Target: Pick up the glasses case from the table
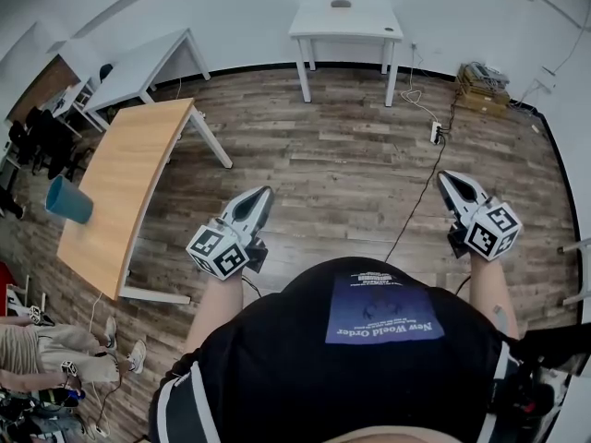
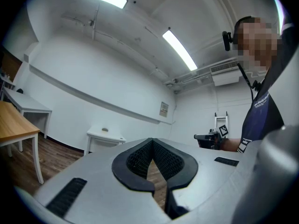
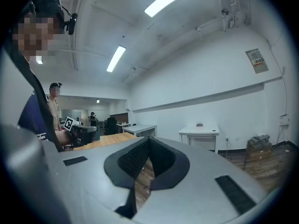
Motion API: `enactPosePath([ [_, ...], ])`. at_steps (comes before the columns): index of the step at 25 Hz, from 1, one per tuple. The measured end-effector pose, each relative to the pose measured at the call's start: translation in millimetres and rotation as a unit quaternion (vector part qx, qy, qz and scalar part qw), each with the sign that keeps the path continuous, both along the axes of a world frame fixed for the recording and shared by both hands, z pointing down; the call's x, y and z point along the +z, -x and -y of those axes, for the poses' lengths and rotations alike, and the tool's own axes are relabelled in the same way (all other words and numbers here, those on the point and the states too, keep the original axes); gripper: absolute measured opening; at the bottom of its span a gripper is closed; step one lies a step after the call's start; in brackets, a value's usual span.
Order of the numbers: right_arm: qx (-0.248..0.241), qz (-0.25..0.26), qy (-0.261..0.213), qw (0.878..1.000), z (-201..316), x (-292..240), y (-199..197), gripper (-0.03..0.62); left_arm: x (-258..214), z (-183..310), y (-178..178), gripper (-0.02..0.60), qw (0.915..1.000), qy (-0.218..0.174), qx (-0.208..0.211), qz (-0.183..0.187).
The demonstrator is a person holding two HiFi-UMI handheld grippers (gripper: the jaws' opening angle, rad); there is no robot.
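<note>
A small dark glasses case (image 1: 341,4) lies on the white table (image 1: 369,26) against the far wall, well away from both grippers. It also shows as a small lump in the left gripper view (image 2: 105,129) and the right gripper view (image 3: 200,124). My left gripper (image 1: 265,192) is held level in front of the person's body, jaws shut with nothing between them (image 2: 152,141). My right gripper (image 1: 446,177) is level too, off to the right, shut and empty (image 3: 149,139).
A wooden table (image 1: 120,192) with a teal cup (image 1: 69,199) stands at the left, with white desks (image 1: 148,63) behind it. A power strip (image 1: 436,133) and its cable lie on the wood floor. A crate (image 1: 482,86) sits at the back right.
</note>
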State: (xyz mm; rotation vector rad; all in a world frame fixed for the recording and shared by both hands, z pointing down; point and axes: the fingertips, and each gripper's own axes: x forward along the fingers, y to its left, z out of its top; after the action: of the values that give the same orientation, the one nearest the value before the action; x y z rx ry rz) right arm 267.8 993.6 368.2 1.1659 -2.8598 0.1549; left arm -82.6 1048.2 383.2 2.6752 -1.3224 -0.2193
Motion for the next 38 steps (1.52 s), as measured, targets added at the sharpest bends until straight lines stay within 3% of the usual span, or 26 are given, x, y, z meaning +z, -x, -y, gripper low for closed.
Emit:
enactPosePath([
  [10,0.005,-0.011,0.004,1.0,4.5,-6.0,70.9,0.0,18.8,13.0,71.6,-0.003,0.9998,0.017,0.009,-0.006],
  [16,0.01,-0.006,0.016,1.0,13.2,7.4,80.3,0.0,28.1,38.6,73.6,-0.003,0.9994,0.021,0.027,0.006],
  [22,0.006,0.024,0.014,1.0,43.0,12.0,17.9,0.0,23.1,63.8,17.2,-0.003,0.9994,0.018,0.026,0.016],
  [32,-0.03,0.036,-0.003,0.999,114.5,-0.5,-151.2,0.0,15.4,115.3,-153.8,-0.003,0.9992,0.04,-0.002,0.004],
  [38,-0.037,0.028,0.001,0.999,164.1,4.1,-191.5,0.0,19.1,140.2,-188.7,-0.003,0.9984,0.049,-0.026,0.009],
])
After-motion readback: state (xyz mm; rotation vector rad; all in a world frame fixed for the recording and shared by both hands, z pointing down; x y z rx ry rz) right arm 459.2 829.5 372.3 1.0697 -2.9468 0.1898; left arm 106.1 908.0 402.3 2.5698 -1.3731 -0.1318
